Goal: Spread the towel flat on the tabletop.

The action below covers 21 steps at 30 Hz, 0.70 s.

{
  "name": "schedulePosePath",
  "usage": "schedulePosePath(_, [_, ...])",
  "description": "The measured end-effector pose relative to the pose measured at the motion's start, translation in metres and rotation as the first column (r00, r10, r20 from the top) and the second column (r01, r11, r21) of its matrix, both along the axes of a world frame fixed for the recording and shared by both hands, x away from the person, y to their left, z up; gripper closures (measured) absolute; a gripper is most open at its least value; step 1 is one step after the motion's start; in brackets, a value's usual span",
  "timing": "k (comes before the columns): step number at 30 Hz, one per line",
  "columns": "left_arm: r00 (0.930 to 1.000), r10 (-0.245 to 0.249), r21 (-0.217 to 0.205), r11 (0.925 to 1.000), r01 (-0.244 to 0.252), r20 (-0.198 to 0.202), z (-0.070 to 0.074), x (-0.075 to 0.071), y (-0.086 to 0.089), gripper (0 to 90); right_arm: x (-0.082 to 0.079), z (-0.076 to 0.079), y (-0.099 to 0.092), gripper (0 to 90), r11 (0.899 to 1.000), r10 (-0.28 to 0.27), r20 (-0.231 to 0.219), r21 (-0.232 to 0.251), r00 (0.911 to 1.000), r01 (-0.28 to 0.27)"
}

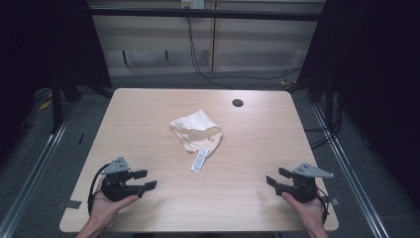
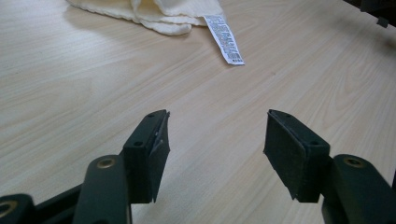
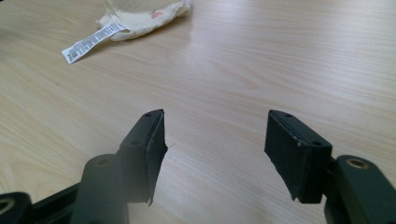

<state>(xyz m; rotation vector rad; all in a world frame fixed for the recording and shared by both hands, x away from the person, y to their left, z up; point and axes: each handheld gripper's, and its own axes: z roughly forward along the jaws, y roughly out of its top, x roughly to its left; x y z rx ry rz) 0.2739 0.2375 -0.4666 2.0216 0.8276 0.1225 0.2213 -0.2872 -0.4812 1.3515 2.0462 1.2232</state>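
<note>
A crumpled cream cloth lies at the middle of the wooden table, with a white printed label sticking out toward the near side. The cloth and its label lie ahead of my left gripper, whose jaws stand open over bare wood. My left gripper rests near the front left edge in a hand. My right gripper sits near the front right edge, open as well. Its own view has the cloth and label far ahead of my right gripper.
A round dark cable hole sits in the table's far right part. Cables hang behind the table. Metal rails run along the floor on both sides. Black curtains flank the scene.
</note>
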Motion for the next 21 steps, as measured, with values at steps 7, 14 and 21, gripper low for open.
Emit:
schedulePosePath(7, [0.9997,-0.022,-0.005,0.9998,0.022,0.011,0.004,-0.001,-0.003,46.8,-0.001,0.0,0.003,37.9,0.999,0.041,-0.016,0.023,0.999,-0.04])
schedulePosePath(14, [0.9999,-0.012,-0.011,0.9999,0.012,-0.006,0.002,0.002,-0.004,44.0,-0.001,-0.001,0.007,37.7,0.998,0.061,-0.032,0.007,0.9976,-0.061])
schedulePosePath(21, [0.9976,-0.047,0.025,0.9986,0.046,0.051,0.016,-0.007,-0.013,44.2,-0.003,0.001,0.014,36.4,0.997,0.08,-0.053,-0.003,0.9954,-0.08])
